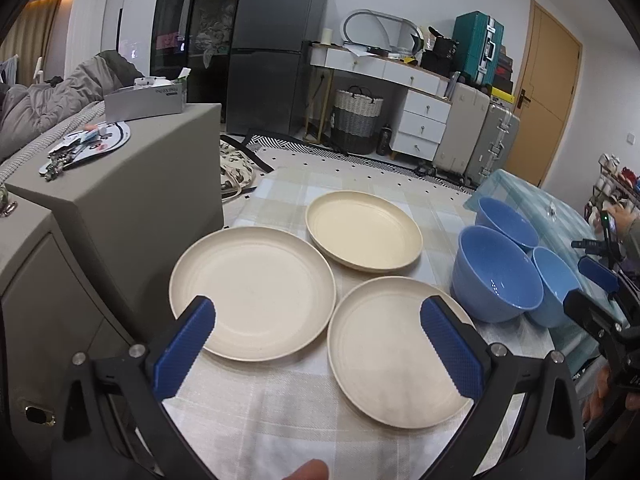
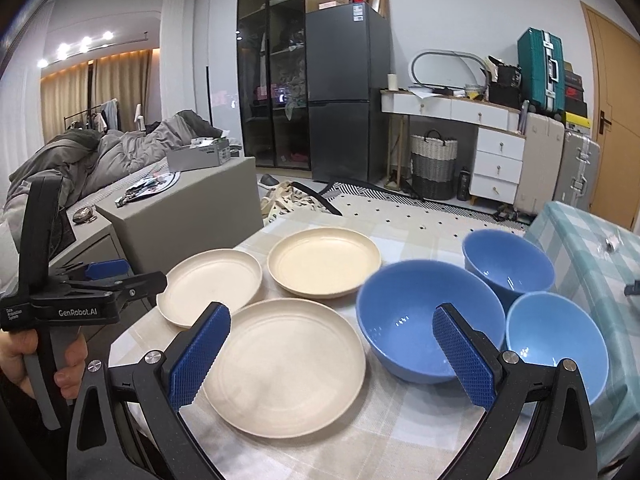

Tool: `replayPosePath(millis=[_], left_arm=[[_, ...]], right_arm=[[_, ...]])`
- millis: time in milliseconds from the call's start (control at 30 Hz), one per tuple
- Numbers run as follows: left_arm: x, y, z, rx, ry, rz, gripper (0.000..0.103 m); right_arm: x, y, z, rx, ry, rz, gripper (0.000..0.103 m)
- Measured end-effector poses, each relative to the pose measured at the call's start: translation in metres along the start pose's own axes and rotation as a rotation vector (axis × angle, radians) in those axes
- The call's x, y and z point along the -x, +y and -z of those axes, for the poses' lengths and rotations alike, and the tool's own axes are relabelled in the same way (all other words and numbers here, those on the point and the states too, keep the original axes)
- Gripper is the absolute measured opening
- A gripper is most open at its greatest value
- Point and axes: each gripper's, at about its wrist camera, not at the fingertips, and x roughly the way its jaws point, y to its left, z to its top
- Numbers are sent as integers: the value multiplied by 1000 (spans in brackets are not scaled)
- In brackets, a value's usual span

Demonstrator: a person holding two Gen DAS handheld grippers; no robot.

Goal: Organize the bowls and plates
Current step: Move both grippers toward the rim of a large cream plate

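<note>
Three cream plates lie on the checked tablecloth: a left one (image 1: pixel 252 292) (image 2: pixel 212 288), a far one (image 1: pixel 364 236) (image 2: pixel 324 262) and a near one (image 1: pixel 400 350) (image 2: pixel 286 368). Three blue bowls stand to their right: a large one (image 1: pixel 496 276) (image 2: pixel 430 320), a far one (image 1: pixel 506 224) (image 2: pixel 508 264) and a near right one (image 1: pixel 556 284) (image 2: pixel 556 344). My left gripper (image 1: pixel 318 320) is open and empty, hovering above the near and left plates. My right gripper (image 2: pixel 332 330) is open and empty, above the near plate and the large bowl.
A grey cabinet (image 1: pixel 120 200) stands against the table's left side. A table with a teal checked cover (image 2: pixel 592 248) adjoins on the right. The left gripper also shows at the left in the right wrist view (image 2: pixel 80 292).
</note>
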Motion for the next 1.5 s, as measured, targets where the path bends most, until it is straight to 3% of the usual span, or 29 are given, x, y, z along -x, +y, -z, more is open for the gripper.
replayPosePath(millis=[633,867,1500], left_arm=[[-2,59,-35,47,-15,-123,103],[-15,81,-42,86,9,-136,103],[-68,105,-51,91,94,-141,102]], right_arm=[[-54,50,-64,85,10,-110,103],[-84,61,-81,67,26,-149,103],[-174,89,-74,90,191,-204,102]])
